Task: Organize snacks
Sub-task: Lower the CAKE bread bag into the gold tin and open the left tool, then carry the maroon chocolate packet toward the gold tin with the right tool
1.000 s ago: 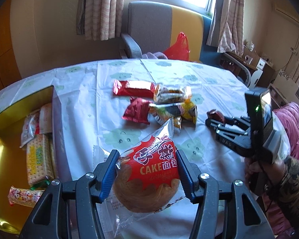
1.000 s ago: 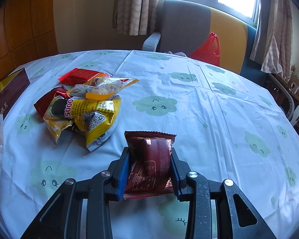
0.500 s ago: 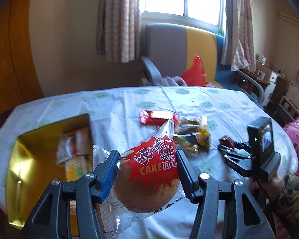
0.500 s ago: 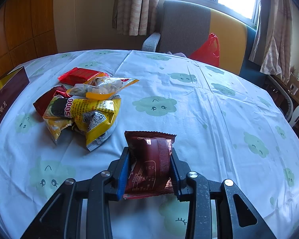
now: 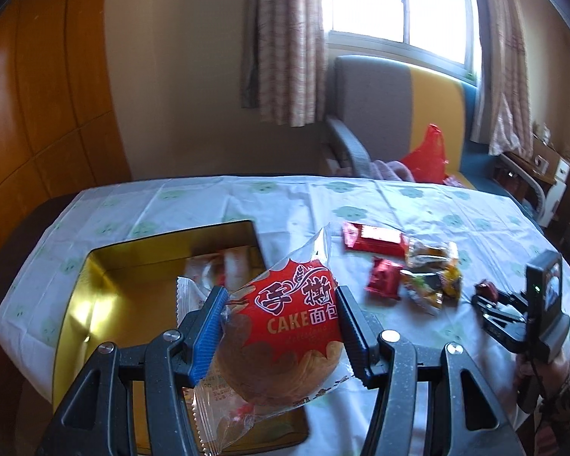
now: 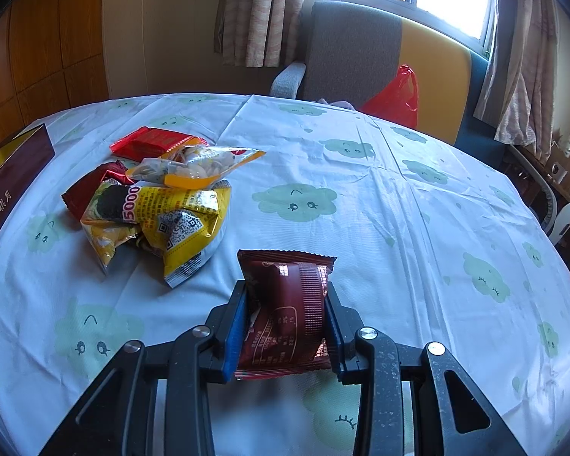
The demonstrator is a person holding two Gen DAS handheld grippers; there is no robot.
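Left gripper (image 5: 279,306) clamping red "CAKE" bread pack (image 5: 285,342); right gripper (image 6: 285,317) squeezing maroon snack (image 6: 285,304), yellow "5000" bag (image 6: 152,220) at 10 o'clock.

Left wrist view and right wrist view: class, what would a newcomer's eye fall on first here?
In the left wrist view, the red-and-clear cake bread packet clamped in the left gripper fills the foreground, over the shiny gold box at the table's left. In the right wrist view, the right gripper pinches a dark red foil snack packet, with a pile of yellow and red snack bags left of it.
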